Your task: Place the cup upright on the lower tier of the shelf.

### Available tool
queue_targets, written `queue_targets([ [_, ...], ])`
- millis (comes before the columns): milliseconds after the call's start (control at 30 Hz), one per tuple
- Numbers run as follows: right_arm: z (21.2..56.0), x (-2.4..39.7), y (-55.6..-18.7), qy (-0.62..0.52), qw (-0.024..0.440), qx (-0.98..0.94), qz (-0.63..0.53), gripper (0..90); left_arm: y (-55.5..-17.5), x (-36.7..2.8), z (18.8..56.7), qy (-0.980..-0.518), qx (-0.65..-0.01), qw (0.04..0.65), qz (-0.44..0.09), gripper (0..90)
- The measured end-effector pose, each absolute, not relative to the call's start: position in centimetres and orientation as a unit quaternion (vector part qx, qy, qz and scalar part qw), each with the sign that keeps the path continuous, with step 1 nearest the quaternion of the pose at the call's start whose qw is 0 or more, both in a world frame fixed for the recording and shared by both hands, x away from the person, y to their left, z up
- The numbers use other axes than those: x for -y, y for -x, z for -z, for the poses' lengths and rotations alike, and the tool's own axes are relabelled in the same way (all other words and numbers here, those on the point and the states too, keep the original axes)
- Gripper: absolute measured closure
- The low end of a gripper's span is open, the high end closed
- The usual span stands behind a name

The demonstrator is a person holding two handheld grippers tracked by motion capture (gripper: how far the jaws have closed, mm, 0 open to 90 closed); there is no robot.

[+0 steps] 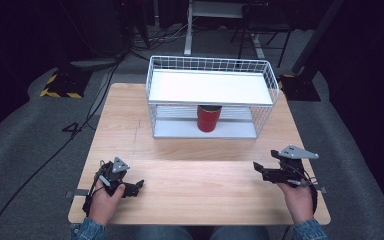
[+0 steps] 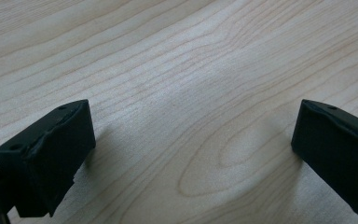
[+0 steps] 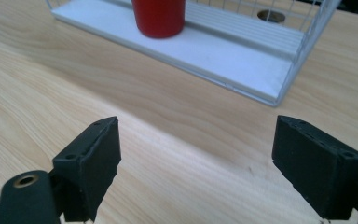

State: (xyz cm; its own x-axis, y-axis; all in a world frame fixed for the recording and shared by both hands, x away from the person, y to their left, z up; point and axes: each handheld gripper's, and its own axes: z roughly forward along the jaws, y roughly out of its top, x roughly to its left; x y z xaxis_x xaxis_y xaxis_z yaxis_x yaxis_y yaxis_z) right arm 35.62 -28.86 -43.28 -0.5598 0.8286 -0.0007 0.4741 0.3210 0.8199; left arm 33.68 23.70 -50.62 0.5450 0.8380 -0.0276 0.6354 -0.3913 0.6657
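Dark room, grey carpet (image 1: 25,130), wooden table (image 1: 195,185)

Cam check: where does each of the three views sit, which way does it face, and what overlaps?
High view: fixed above the person's side, looking forward and down on the table, the wire rack and the red can on its lower shelf; left gripper and right gripper come in from the bottom.
Left gripper view: rides the left gripper, looks close down at bare tabletop; jaws wide apart.
Right gripper view: rides the right gripper, faces across the table to rack and can; jaws apart.
Shared: high and right gripper views both show rack and can.
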Motion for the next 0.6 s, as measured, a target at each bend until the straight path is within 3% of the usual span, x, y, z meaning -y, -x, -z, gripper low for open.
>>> queue_targets([
  [600,48.1,29.4,-34.5,-0.443,0.193,-0.803,-0.349,15.5,-33.7,-23.7,50.6,-0.819,-0.45,0.319,-0.158,0.1],
])
